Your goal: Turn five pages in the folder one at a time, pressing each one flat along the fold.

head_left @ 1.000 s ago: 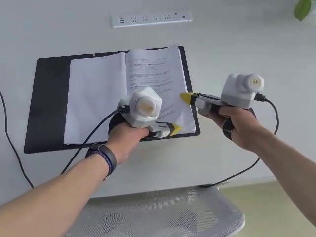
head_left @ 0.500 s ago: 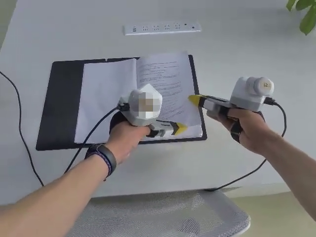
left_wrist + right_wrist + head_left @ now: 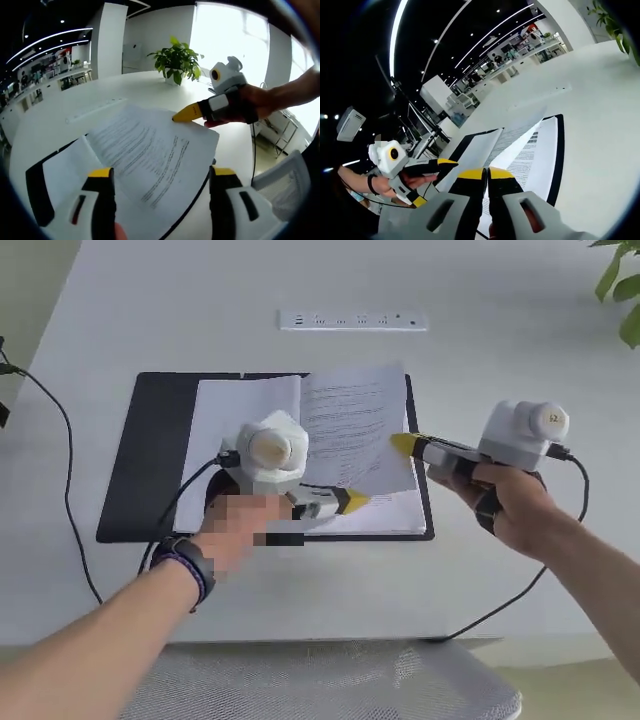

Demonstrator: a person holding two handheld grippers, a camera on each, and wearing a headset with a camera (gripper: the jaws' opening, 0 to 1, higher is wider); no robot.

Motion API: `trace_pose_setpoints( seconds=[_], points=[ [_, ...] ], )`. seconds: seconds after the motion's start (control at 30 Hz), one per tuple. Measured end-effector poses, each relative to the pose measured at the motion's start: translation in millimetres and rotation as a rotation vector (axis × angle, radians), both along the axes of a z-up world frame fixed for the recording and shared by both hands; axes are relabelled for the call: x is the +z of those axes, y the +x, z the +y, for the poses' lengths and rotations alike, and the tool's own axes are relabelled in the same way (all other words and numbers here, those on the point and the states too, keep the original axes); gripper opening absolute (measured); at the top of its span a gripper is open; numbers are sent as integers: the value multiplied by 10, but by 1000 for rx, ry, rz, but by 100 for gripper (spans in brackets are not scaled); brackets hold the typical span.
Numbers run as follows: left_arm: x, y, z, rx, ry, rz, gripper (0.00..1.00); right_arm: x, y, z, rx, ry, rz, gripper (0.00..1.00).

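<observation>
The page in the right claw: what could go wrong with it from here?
1. The right claw is shut on just the outer edge of the raised page, so a quick pull might tear or crease the paper.
2. The left claw is open and sits over the lower part of that page. The sheet may catch on it while it swings across the folder.
</observation>
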State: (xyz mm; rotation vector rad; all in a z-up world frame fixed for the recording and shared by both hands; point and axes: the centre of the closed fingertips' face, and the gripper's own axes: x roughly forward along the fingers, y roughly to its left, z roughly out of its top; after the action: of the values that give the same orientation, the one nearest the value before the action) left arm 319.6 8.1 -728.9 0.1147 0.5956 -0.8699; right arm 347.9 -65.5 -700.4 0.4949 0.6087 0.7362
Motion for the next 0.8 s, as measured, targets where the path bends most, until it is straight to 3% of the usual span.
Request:
trace_pose_setpoints(
  seconds=[0.17,0.43,0.8],
  points=[
    [116,41,275,41,-25,-11,77,121,19,130,20,-1,-30,0],
    [313,-36,725,94,-40,-26,80,322,39,410,57,27,-69,0],
    [349,-180,1216,147,-28,-32,81,476,41,850,131,47,-98,0]
  ],
)
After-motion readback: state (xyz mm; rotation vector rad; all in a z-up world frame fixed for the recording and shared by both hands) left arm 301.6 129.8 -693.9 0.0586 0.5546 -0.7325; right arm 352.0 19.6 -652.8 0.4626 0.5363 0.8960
